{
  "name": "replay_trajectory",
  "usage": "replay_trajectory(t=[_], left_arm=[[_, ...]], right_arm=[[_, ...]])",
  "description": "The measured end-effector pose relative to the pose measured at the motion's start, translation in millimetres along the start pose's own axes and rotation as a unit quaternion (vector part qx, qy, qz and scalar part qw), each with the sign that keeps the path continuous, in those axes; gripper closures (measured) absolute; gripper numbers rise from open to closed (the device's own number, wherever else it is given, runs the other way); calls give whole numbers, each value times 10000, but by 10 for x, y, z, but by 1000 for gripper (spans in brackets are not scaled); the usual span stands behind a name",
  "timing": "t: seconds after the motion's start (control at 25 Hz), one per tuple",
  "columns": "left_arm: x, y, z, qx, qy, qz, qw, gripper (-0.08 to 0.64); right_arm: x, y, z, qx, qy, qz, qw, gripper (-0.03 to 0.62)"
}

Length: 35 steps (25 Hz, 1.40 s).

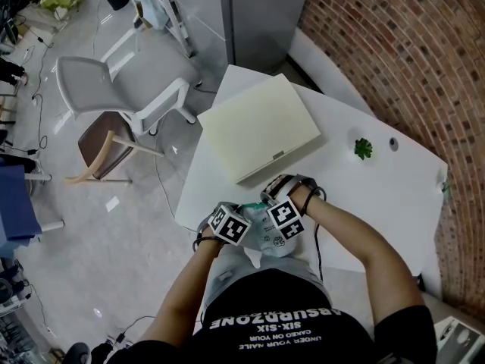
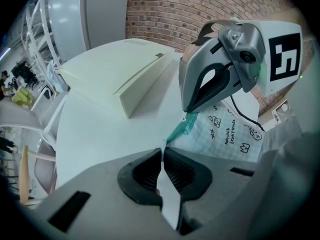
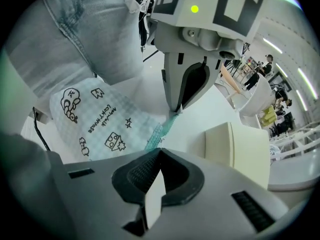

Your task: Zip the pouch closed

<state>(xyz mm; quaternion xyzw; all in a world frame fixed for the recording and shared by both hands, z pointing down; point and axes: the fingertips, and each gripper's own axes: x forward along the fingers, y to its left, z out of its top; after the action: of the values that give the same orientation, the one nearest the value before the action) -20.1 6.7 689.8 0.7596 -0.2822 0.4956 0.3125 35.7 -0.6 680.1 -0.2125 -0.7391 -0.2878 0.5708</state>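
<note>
The pouch (image 1: 269,237) lies at the table's (image 1: 379,196) near edge, just on the person's side of the box (image 1: 258,127) and apart from it. It is pale and checked, with small black doodles and lettering, and its teal zipper (image 3: 159,131) runs along the side that faces the box.

The left gripper (image 2: 162,156) is clenched on the pouch: a thin white sliver of its edge sits pinched between the jaws, and a corner pokes up just past them. The right gripper (image 3: 157,156) is clamped tight too. The zipper runs straight into its closed jaws, and the left gripper view shows its tips down on the teal strip. Both grippers point steeply down, close beside each other, nearer the person than the box.

Right of the box, well apart from it, a small green thing (image 1: 363,149) sits on the table.
</note>
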Motion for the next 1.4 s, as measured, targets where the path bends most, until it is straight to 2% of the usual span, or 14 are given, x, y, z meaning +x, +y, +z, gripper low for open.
replay_trajectory(t=[1.4], left_arm=[[8, -11, -9, 36, 48, 19, 10000, 537]], right_arm=[[-51, 133, -172, 268, 164, -49, 9995, 594]])
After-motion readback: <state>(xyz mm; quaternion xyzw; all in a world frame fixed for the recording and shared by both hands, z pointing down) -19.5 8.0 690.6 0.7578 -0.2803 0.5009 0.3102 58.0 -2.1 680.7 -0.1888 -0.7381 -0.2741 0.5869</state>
